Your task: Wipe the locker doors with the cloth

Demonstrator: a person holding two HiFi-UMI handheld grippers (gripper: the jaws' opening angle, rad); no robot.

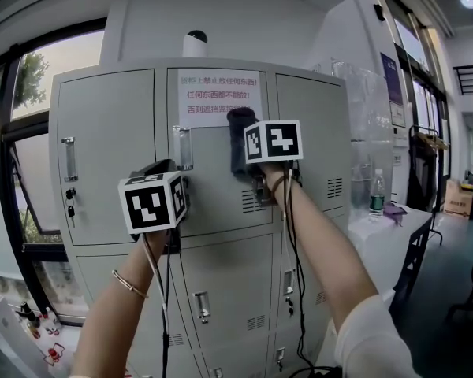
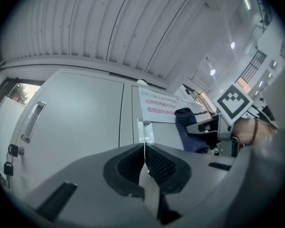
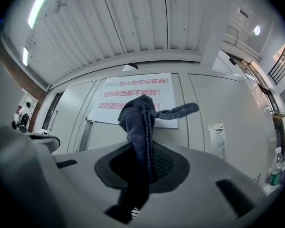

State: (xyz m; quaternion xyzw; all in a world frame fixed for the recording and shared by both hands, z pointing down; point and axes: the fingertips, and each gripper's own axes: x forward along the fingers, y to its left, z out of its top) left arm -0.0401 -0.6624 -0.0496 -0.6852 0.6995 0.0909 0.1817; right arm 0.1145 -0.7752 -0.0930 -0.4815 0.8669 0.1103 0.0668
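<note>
Qty: 2 grippers, i.e. left gripper (image 2: 144,150) + right gripper (image 3: 147,148). 1 cloth (image 3: 138,115). 1 locker unit (image 1: 91,81) w/ 3 top-row doors (image 1: 102,164). 1 paper notice (image 1: 218,97). 1 water bottle (image 1: 377,193). 1 table (image 1: 394,228).

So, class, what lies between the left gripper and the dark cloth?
In the head view, a metal door handle on the middle locker door sits between the left gripper and the cloth; otherwise bare door.

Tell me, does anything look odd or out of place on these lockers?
Nothing damaged or spilled. Only a paper notice on the top middle door, with the bunched cloth in the right gripper at its lower edge.
</note>
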